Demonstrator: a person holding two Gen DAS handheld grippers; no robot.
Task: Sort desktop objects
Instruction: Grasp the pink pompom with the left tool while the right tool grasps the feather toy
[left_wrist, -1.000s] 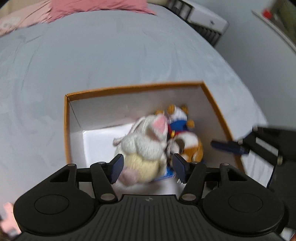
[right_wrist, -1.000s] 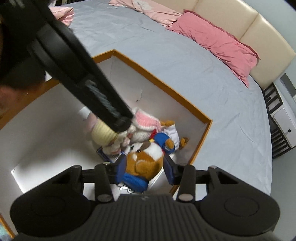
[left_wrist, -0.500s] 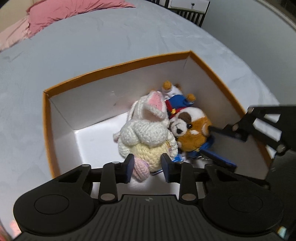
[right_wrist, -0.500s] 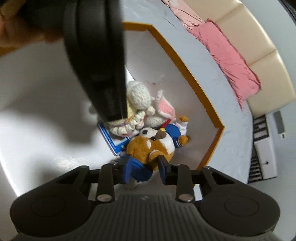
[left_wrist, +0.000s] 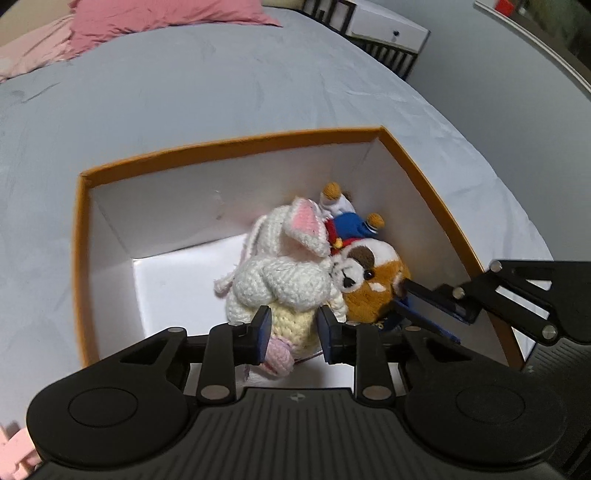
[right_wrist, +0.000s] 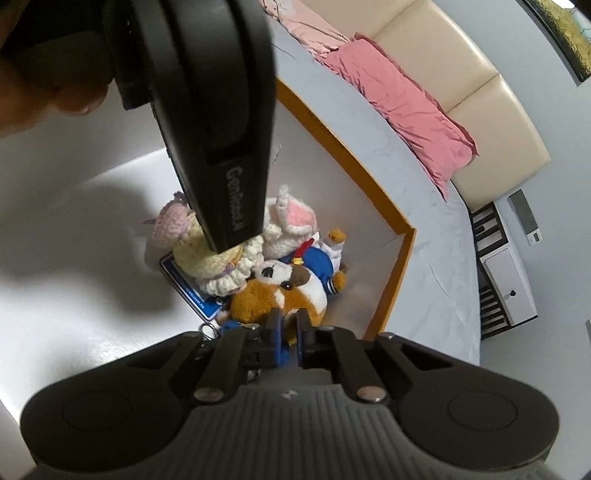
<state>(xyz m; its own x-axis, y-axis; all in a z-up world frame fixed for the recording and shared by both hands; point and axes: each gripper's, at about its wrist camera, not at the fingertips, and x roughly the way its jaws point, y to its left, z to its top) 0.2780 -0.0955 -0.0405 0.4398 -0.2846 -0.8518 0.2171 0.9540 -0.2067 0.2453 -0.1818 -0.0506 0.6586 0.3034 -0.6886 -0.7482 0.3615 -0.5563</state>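
Orange-rimmed box (left_wrist: 236, 146) on grey bed (left_wrist: 184, 81): crochet bunny (left_wrist: 284, 273), brown plush dog (left_wrist: 373, 280), blue sailor doll (left_wrist: 347, 225) piled in corner. Left claw (left_wrist: 291, 330) just closed, clamped on bunny; right claw (right_wrist: 287, 328) just closed, pinching dog. Pink pillow (right_wrist: 402, 99) by headboard.

Dim indoor light, strong fisheye bending at edges, soft blur, dark shadow across white box (right_wrist: 92, 229) floor

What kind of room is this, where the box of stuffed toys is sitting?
Most likely a bedroom. The orange-edged box sits on a wide grey bedsheet, with pink pillows against a cream padded headboard, and a white bedside cabinet nearby.
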